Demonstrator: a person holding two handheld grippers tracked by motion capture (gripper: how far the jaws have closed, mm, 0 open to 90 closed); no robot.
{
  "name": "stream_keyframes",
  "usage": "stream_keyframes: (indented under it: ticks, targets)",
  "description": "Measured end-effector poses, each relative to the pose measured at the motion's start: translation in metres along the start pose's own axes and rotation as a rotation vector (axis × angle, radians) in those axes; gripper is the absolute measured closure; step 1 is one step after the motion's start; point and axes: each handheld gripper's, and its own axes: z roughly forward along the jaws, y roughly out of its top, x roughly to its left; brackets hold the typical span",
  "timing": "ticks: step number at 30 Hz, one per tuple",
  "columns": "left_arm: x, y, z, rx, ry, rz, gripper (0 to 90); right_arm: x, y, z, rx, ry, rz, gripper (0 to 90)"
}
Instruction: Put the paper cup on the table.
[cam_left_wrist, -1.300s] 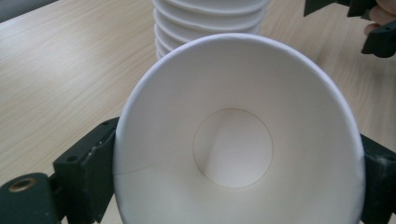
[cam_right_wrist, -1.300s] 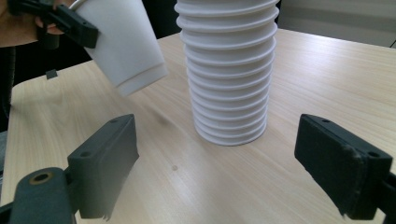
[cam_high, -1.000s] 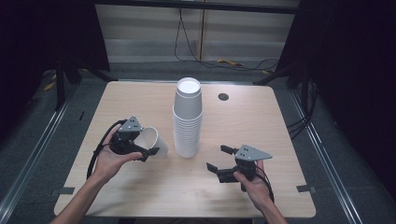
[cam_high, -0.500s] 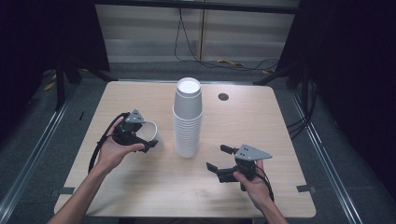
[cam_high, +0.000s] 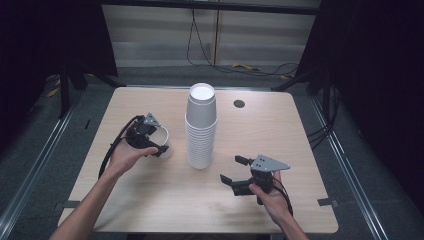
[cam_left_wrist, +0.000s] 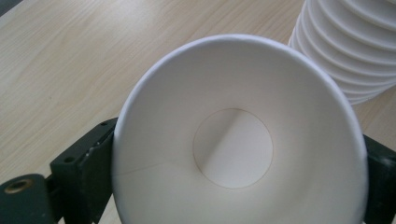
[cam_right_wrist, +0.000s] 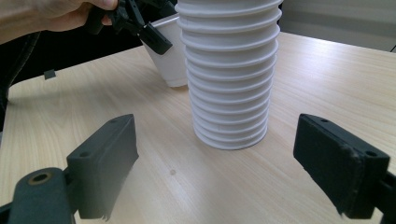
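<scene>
One smooth white paper cup (cam_left_wrist: 238, 140), apparently clamped, ribbed tapered stack (cam_high: 201, 127), woodgrain table (cam_high: 280, 130)

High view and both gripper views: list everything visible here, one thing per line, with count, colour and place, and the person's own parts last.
table: one, light wood, centre of the high view.
stack of cups: one, white, upside down, mid-table.
single cup: one, white, mouth up, left of the stack, between the left jaws.
round hole: one, dark, table's far side.
cables: several, dark, floor behind the table.
left gripper: one, black, jaws on either side of the single cup.
right gripper: one, black, jaws open, right of the stack.
</scene>
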Motion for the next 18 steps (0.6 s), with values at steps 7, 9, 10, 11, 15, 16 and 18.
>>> stream_keyframes:
  ticks: [7,9,10,11,15,16,18]
  targets:
    - [0.000,0.004,0.009,0.013,0.016,0.005,6.2,0.000,0.000,0.000,-0.001,0.000,0.000,13.3]
    - [-0.001,0.005,0.009,0.011,0.026,0.009,6.1,0.001,0.000,0.000,0.001,0.004,-0.001,13.3]
    - [-0.002,0.005,0.009,0.018,0.028,0.016,6.1,0.001,0.000,0.001,-0.002,0.007,-0.007,13.3]
    - [-0.003,0.005,0.010,0.018,0.031,0.018,5.9,0.002,0.000,0.002,0.001,0.006,-0.007,13.3]
    - [-0.003,0.005,0.012,0.010,0.041,0.015,5.2,0.003,-0.001,0.003,0.001,0.011,-0.009,13.2]
    - [-0.005,0.005,0.013,0.004,0.051,0.008,5.2,0.003,0.000,0.002,0.000,0.008,-0.009,13.3]
    - [-0.007,0.004,0.014,0.012,0.061,0.021,5.2,0.003,0.000,0.001,0.002,0.001,-0.010,13.2]
